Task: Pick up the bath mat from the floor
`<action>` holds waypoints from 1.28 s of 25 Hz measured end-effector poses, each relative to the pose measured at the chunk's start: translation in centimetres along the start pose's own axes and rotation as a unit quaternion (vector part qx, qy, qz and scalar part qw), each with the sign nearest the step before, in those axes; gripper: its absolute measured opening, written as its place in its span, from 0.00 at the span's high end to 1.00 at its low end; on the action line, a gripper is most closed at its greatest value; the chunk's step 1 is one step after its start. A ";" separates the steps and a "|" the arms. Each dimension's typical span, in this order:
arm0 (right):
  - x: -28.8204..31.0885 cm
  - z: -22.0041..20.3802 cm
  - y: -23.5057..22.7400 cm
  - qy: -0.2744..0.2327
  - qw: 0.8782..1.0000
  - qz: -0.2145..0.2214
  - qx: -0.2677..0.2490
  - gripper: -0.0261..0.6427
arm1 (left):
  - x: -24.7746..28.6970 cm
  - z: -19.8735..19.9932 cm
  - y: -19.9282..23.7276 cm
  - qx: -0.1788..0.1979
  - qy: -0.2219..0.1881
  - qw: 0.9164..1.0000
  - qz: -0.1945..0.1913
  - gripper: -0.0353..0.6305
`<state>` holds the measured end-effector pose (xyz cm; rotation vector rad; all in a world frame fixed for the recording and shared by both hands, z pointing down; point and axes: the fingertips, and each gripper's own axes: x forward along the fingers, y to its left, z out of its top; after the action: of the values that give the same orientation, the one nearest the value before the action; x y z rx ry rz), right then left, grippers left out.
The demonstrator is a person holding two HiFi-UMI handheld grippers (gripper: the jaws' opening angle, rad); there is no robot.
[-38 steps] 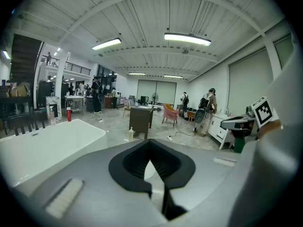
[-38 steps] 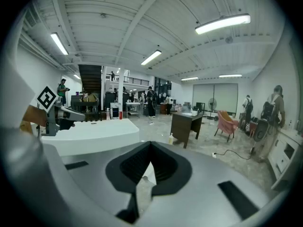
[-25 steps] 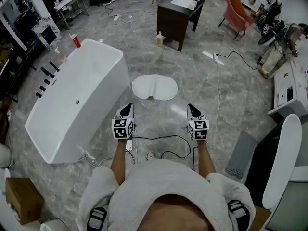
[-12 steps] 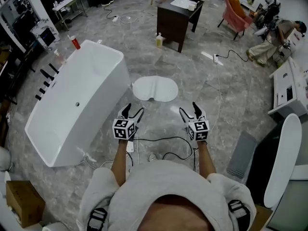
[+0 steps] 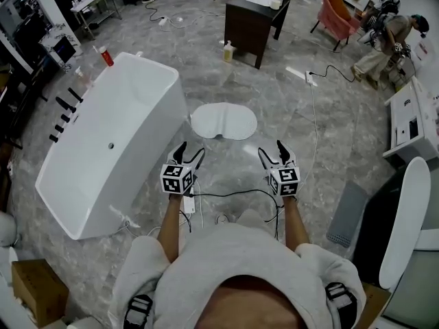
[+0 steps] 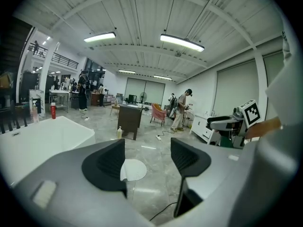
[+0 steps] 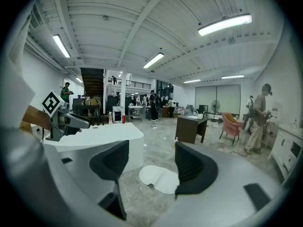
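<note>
step: reach for bath mat (image 5: 223,121) | left gripper (image 5: 191,153), right gripper (image 5: 271,151): fingers wide, empty | advice: lower both, pinch the mat's near edge at 2 spots

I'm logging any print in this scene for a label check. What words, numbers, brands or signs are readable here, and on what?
No text here is readable.
On left gripper and right gripper: square marker patterns only, no letters.
Label on red bottle: too small to read.
Label on yellow bottle: too small to read.
On box: no print shows.
</note>
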<state>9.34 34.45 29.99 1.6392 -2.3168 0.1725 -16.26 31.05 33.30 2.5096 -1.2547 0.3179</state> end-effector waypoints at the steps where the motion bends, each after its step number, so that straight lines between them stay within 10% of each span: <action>1: 0.0 -0.2 0.3 0.003 1.000 -0.001 0.001 0.50 | -0.1 -0.1 0.2 0.000 0.002 1.000 -0.001 0.50; 32: 15.8 1.1 -9.2 0.025 0.999 0.022 0.023 0.50 | 14.7 4.6 8.0 -0.014 0.033 0.999 0.036 0.50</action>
<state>12.91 16.81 33.13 1.5877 -2.3279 0.2754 -13.79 13.99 35.42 2.4156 -1.3156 0.3935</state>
